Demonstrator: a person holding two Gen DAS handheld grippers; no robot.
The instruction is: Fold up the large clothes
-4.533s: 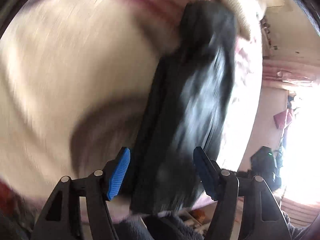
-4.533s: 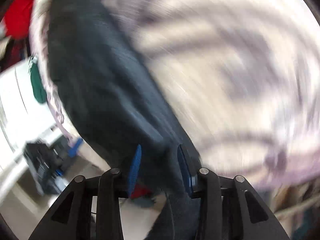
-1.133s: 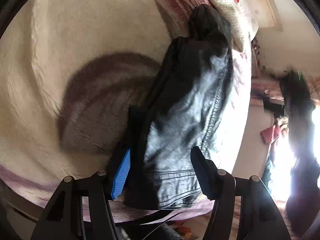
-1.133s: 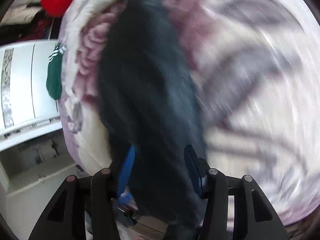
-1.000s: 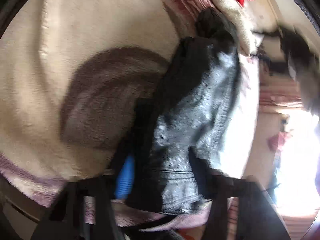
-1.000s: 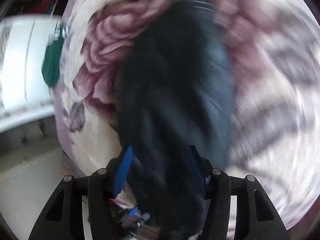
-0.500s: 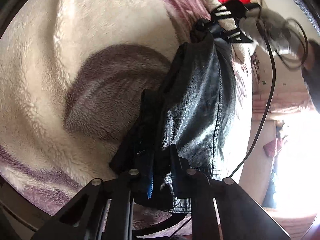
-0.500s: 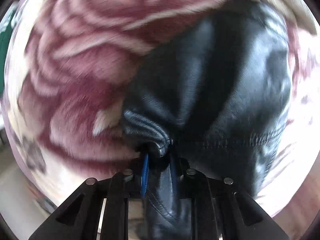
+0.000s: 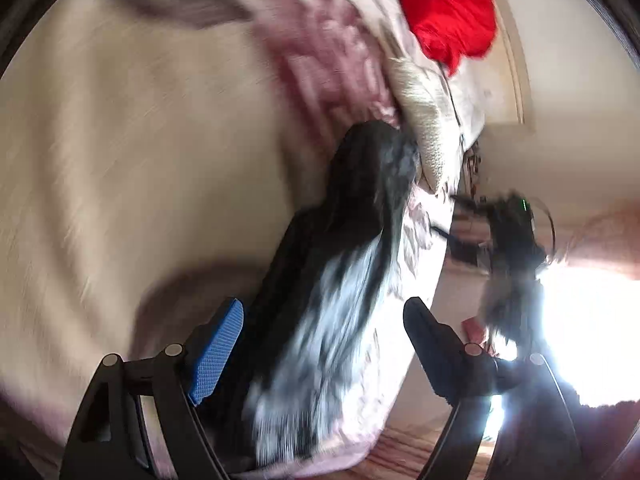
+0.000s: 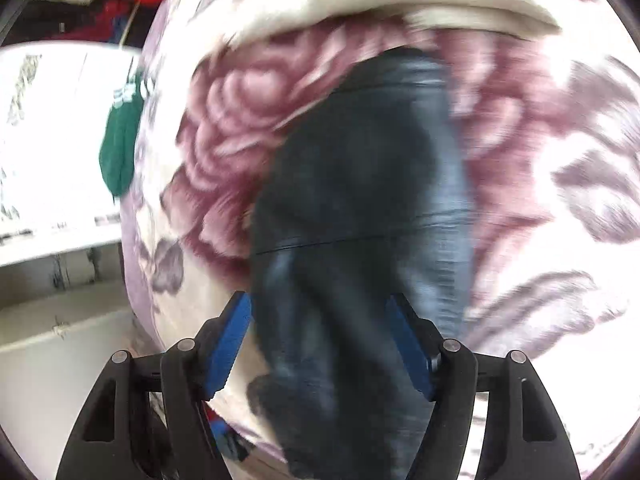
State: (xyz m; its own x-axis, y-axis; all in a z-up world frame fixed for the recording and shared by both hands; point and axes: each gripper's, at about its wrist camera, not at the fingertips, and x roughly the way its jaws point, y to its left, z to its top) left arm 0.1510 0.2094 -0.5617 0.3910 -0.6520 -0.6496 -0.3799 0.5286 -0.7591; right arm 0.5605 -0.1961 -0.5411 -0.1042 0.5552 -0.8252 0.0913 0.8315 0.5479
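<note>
A black jacket (image 9: 340,288) lies as a long strip on the blanket (image 9: 140,160) that covers the bed, along the blanket's edge. The left tool (image 9: 320,344) has its two fingers spread wide, one on each side of the jacket, and it pinches nothing. The right tool (image 10: 320,340) is spread in the same way over the jacket (image 10: 360,200). A red cloth (image 9: 448,8) sits at the far end of the bed. Both views are blurred.
</note>
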